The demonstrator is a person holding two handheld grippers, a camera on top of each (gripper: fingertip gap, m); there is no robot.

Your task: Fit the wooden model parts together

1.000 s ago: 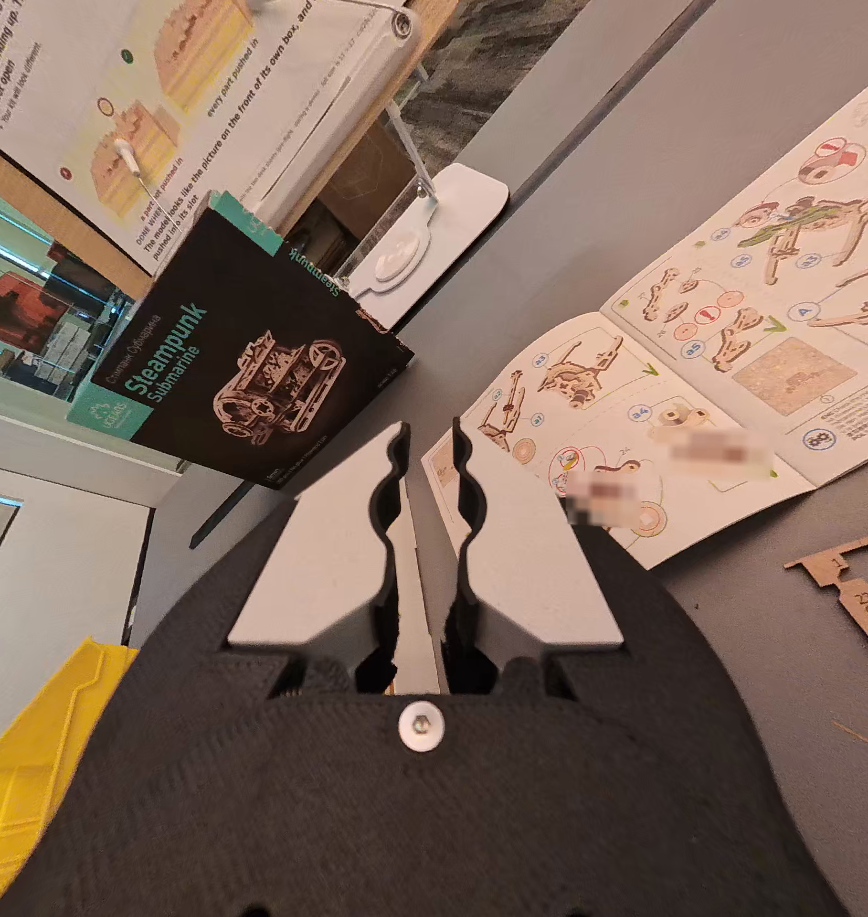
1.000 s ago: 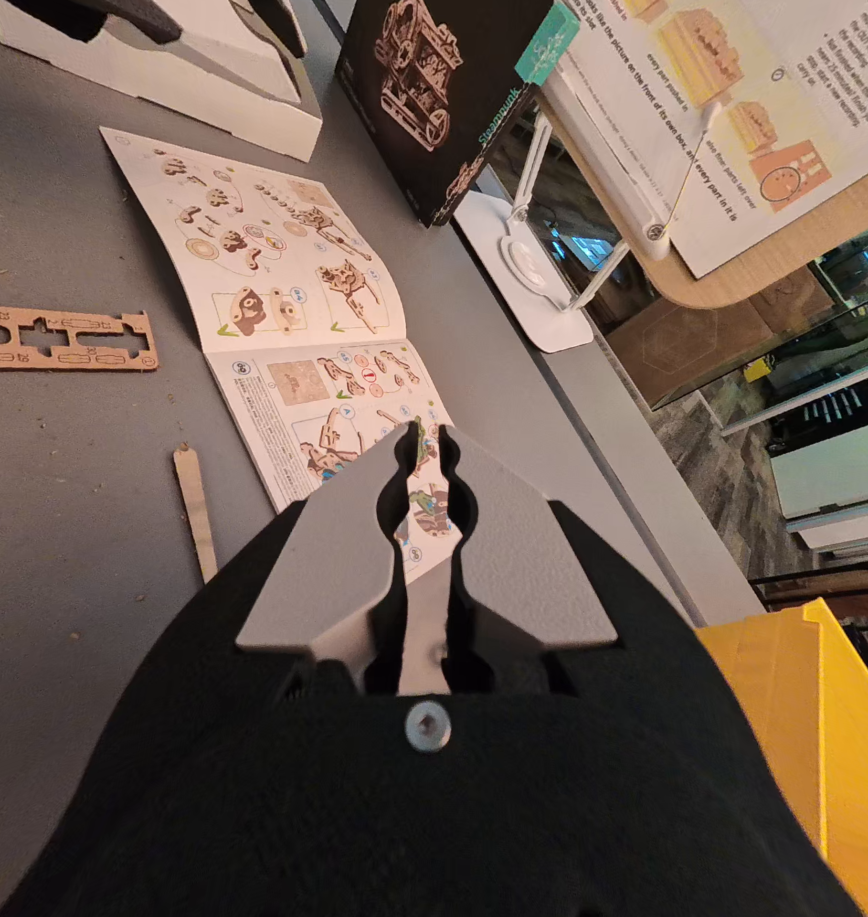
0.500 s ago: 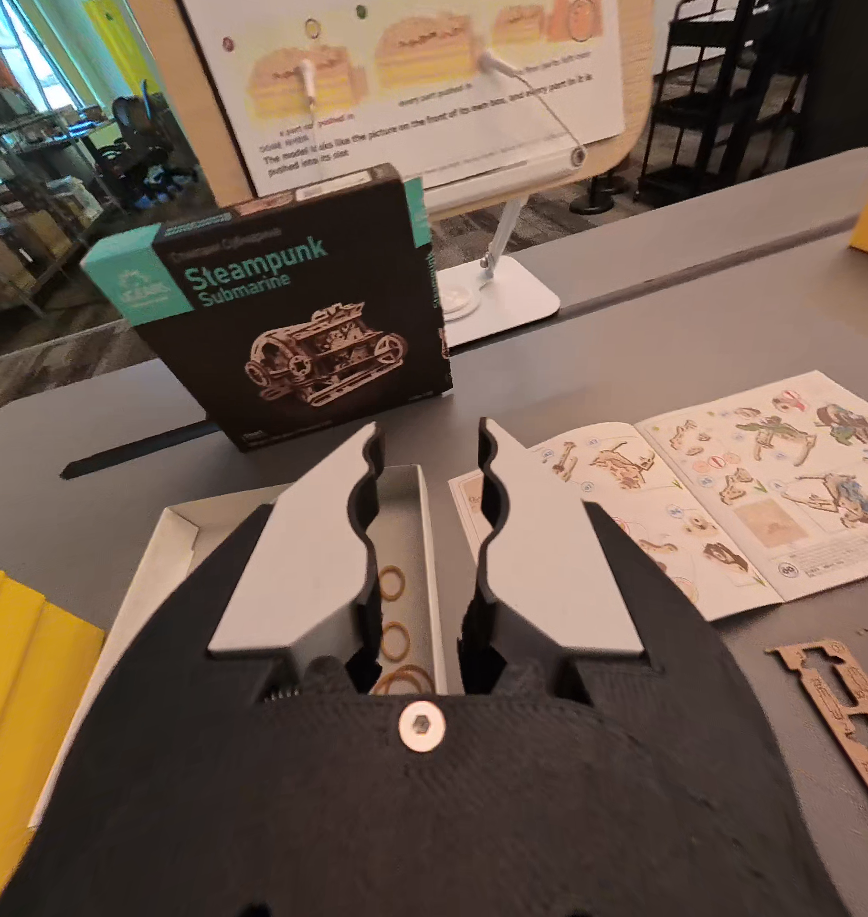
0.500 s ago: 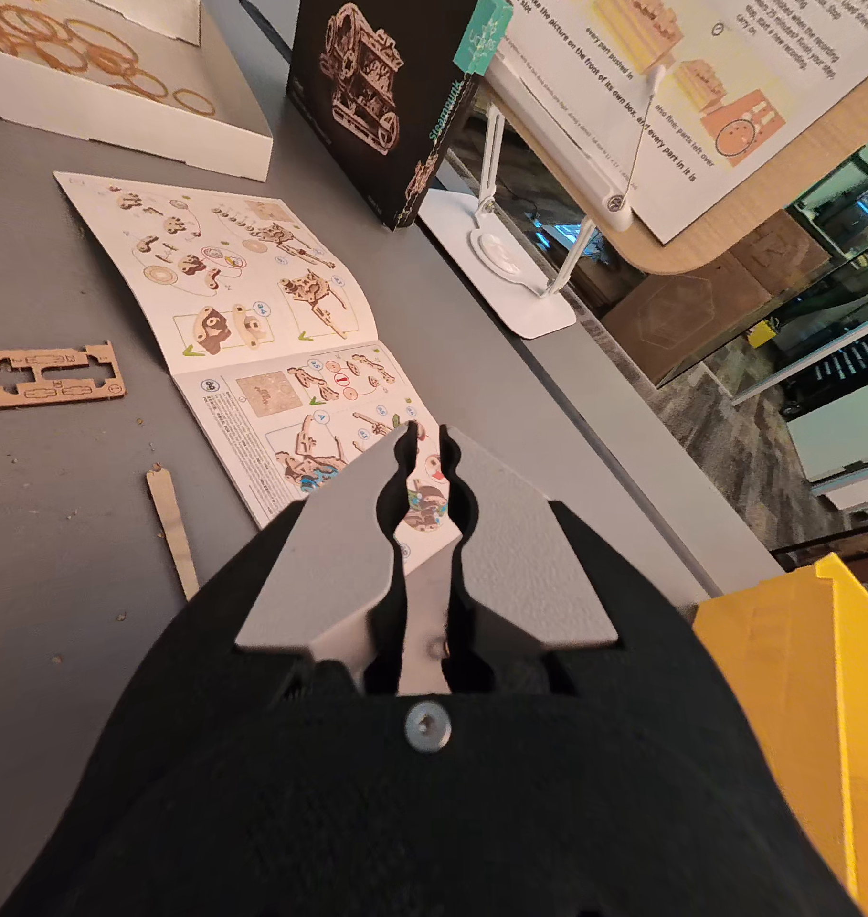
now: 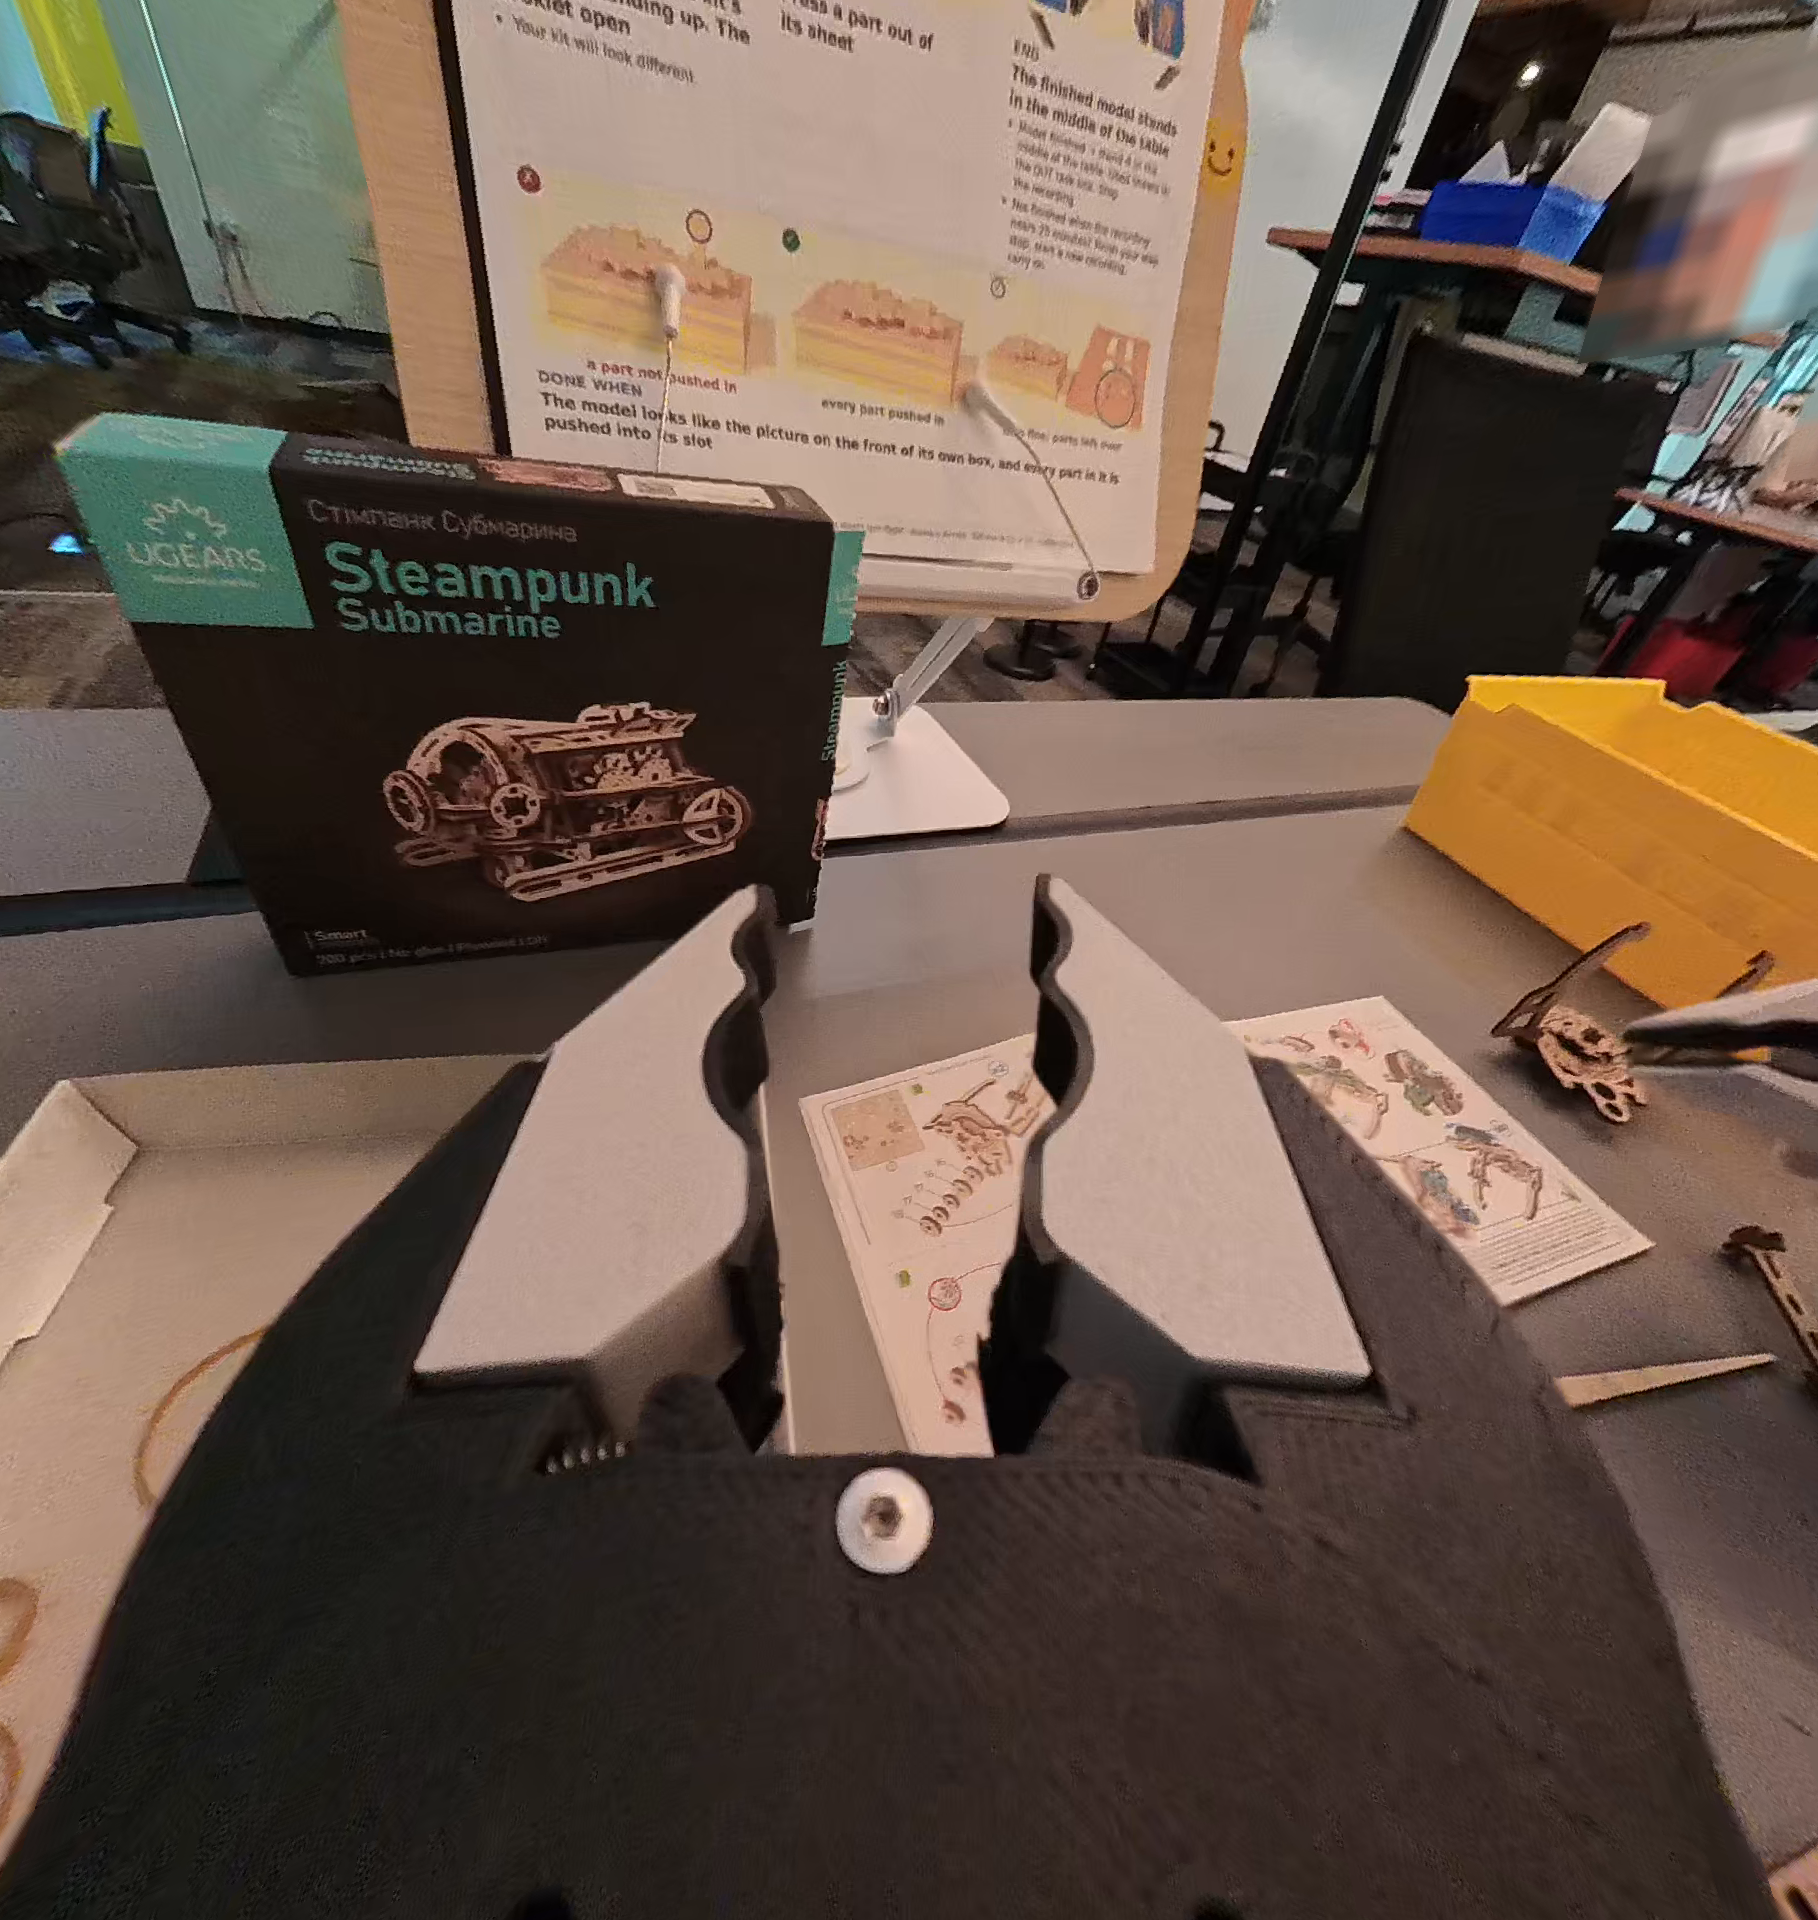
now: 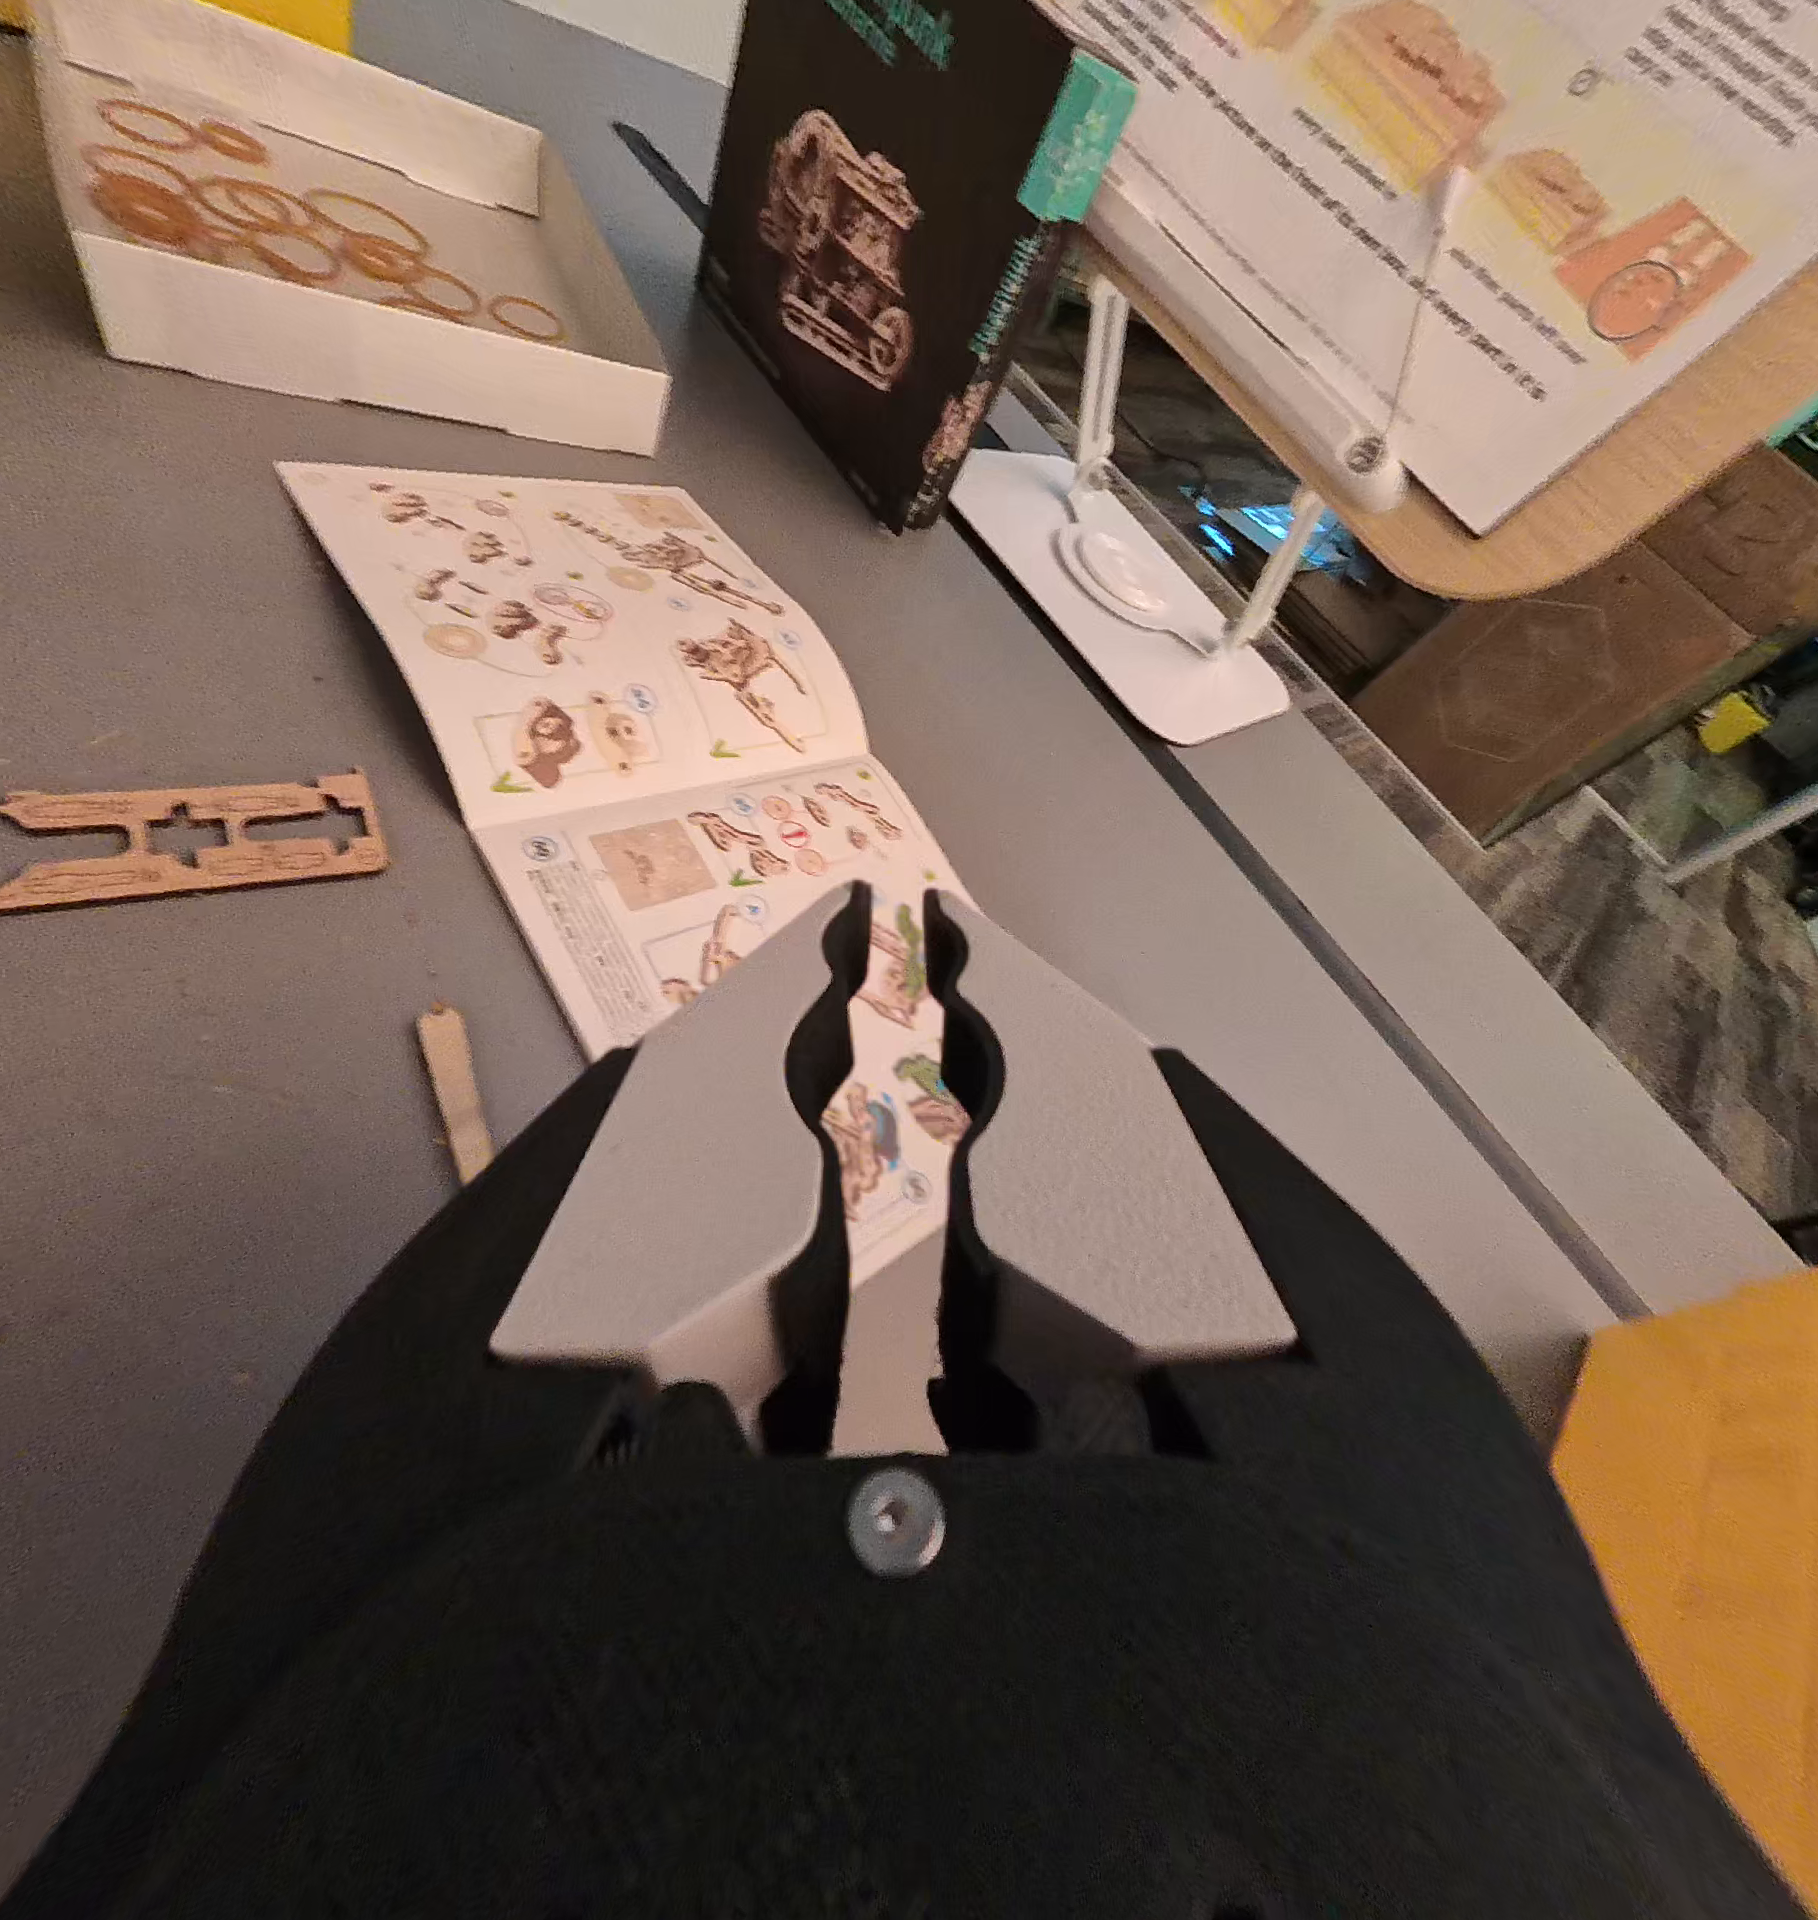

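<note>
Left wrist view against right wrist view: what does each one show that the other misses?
Only the left: a small dark wooden assembly near the bin.
Only the right: a flat cut-out wooden sheet, seen whole.
Both: the box, booklet, tray with rings, stick and bin. Each also shows its own gripper: the left gripper open, the right gripper nearly shut and empty.
</note>
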